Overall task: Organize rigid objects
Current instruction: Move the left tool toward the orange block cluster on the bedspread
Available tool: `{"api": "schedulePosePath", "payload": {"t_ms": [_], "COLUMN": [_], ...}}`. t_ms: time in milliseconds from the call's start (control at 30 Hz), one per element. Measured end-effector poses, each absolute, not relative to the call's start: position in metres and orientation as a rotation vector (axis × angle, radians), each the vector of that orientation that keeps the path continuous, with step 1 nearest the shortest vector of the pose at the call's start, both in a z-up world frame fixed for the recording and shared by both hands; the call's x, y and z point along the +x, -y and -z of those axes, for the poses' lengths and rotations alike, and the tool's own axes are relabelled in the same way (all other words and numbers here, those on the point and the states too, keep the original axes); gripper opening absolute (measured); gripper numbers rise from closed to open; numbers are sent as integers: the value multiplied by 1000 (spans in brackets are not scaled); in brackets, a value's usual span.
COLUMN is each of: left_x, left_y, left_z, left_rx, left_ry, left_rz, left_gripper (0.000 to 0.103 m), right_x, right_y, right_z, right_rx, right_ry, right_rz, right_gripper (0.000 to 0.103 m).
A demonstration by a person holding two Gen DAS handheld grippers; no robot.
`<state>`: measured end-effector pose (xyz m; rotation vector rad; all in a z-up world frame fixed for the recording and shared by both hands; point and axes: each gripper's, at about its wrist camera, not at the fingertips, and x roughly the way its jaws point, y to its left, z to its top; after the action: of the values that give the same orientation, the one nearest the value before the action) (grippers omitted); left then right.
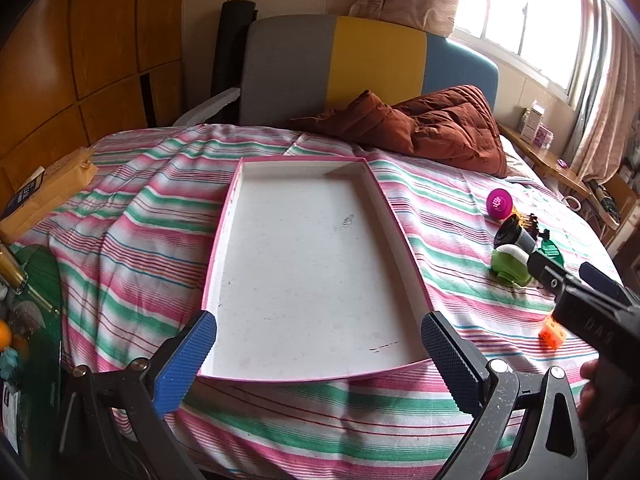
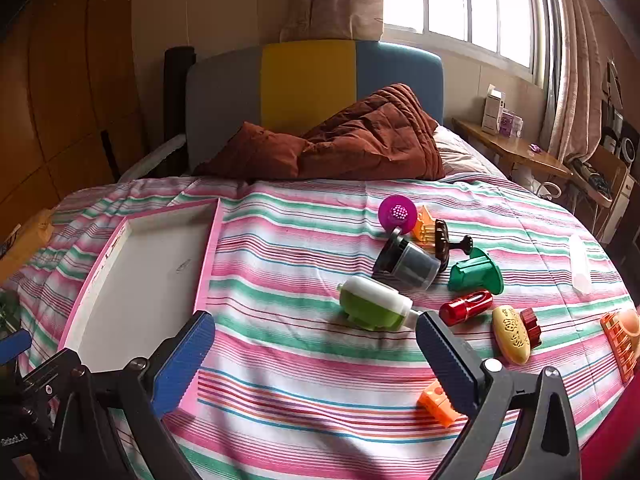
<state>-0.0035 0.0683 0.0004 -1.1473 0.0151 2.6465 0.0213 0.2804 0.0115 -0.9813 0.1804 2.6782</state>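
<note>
Both tongs gape wide, gripping nothing: the left gripper (image 1: 318, 338) over the pink-rimmed tray (image 1: 384, 196). The right gripper (image 2: 315, 338) hangs above the striped bedspread (image 2: 300, 360), near scattered toys.

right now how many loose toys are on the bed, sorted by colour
green: 2 – lime piece, dark green piece
orange: 3
red: 2
magenta: 1
grey-black: 1
brown: 1
yellow: 1
total: 11

Daylight pouring in through the window (image 2: 460, 0), totally blown out up there. Heavy fisheye bending at edges, dark vignetted corners, otherwise sharp
</note>
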Motion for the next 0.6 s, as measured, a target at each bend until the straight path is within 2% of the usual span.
{"api": "schedulePosePath", "payload": {"t_ms": [400,600], "left_x": [-10,-6], "left_y": [-103,-148], "left_z": [1,2], "left_rx": [-1160,-1130], "left_ry": [-39,-119], "left_rz": [-2483,-2336], "left_gripper": [103,103], "right_x": [47,72], "right_y": [-401,-464], "right_z": [-29,-20], "right_rx": [-1003,-1033], "right_ry": [-472,-679], "right_rz": [-2607,-2544], "right_gripper": [103,103]}}
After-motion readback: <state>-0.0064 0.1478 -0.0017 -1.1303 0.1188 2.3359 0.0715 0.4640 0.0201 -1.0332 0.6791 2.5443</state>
